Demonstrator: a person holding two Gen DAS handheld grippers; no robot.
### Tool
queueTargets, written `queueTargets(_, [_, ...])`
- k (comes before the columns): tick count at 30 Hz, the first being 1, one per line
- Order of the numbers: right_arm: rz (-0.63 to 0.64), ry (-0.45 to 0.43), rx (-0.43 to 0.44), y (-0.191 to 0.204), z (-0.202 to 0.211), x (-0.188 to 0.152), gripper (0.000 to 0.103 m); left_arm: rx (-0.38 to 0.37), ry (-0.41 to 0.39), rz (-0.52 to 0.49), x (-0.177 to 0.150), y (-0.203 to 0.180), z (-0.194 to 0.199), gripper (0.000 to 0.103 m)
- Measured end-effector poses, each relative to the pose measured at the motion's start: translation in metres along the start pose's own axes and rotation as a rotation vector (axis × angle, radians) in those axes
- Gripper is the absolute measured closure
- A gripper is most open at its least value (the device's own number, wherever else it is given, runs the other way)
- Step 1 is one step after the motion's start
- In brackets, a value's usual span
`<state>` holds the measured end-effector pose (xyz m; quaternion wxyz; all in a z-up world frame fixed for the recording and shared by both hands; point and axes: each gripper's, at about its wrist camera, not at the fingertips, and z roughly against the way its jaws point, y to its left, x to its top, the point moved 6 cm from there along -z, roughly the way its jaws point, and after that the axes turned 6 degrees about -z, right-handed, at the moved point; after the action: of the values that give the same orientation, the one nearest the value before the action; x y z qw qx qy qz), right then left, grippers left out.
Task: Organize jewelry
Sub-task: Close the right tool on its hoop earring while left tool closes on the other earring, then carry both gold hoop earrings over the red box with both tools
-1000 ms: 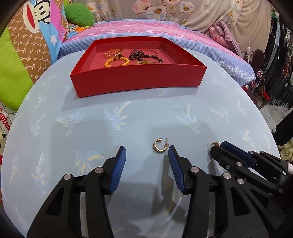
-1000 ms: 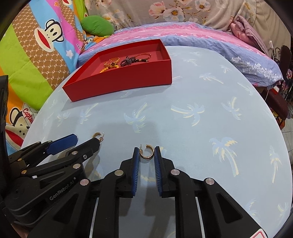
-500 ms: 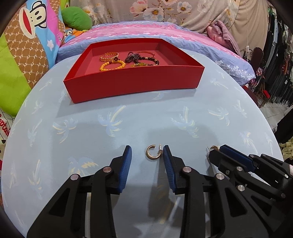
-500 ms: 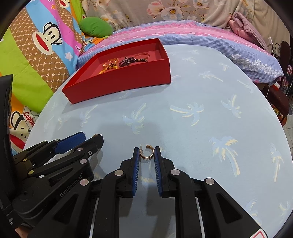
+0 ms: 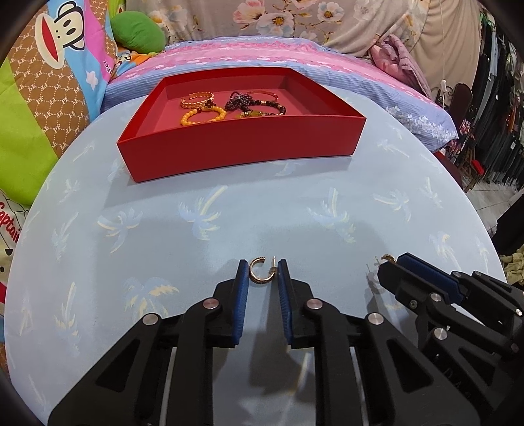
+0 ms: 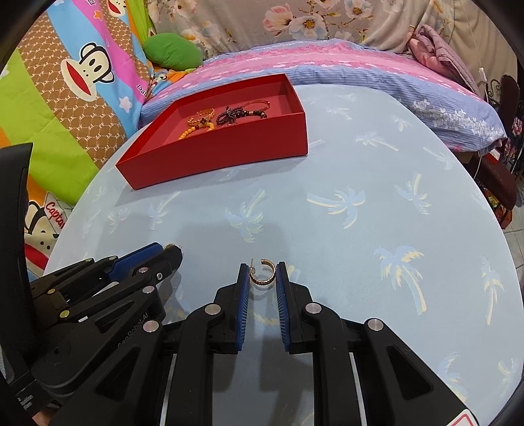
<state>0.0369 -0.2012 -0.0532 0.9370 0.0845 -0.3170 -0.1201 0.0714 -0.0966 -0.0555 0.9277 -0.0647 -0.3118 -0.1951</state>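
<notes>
A gold hoop earring (image 5: 260,271) sits between the blue pads of my left gripper (image 5: 262,273), which is closed on it just above the table. A second gold hoop earring (image 6: 262,273) is gripped between the pads of my right gripper (image 6: 262,275). The right gripper also shows at the right of the left wrist view (image 5: 389,265), and the left gripper at the left of the right wrist view (image 6: 167,254). A red tray (image 5: 242,150) at the far side holds several bracelets (image 5: 203,114).
The round table has a light blue cloth with palm trees (image 5: 163,213). Behind the tray is a bed with pink and blue bedding (image 5: 262,52), a green cushion (image 5: 137,31) and a monkey-print blanket (image 6: 75,82). Clothes hang at far right (image 5: 501,114).
My left gripper has moved in around its earring and closed from wide open onto it. The right gripper has stayed shut on its earring.
</notes>
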Motion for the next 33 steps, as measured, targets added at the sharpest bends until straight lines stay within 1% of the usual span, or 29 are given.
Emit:
queueTargets(6, [-0.011, -0.003, 0.025, 0.002, 0.006, 0.004, 0.087, -0.008, 0.01, 0.023, 0.001, 0.006, 0.005, 0.086])
queueTargets(16, [0.025, -0.054, 0.042, 0.018, 0.017, 0.026, 0.087, -0.017, -0.023, 0.05, 0.017, 0.015, 0.021, 0.086])
queueTargets(20, [0.047, -0.084, 0.051, 0.027, 0.021, 0.043, 0.087, -0.02, -0.048, 0.052, 0.033, 0.021, 0.025, 0.086])
queueTargets(24, [0.064, -0.114, 0.058, 0.035, 0.021, 0.064, 0.087, -0.014, -0.085, 0.044, 0.056, 0.027, 0.028, 0.086])
queueTargets(33, [0.084, -0.155, 0.045, 0.048, 0.003, 0.119, 0.087, 0.007, -0.144, 0.021, 0.113, 0.042, 0.018, 0.086])
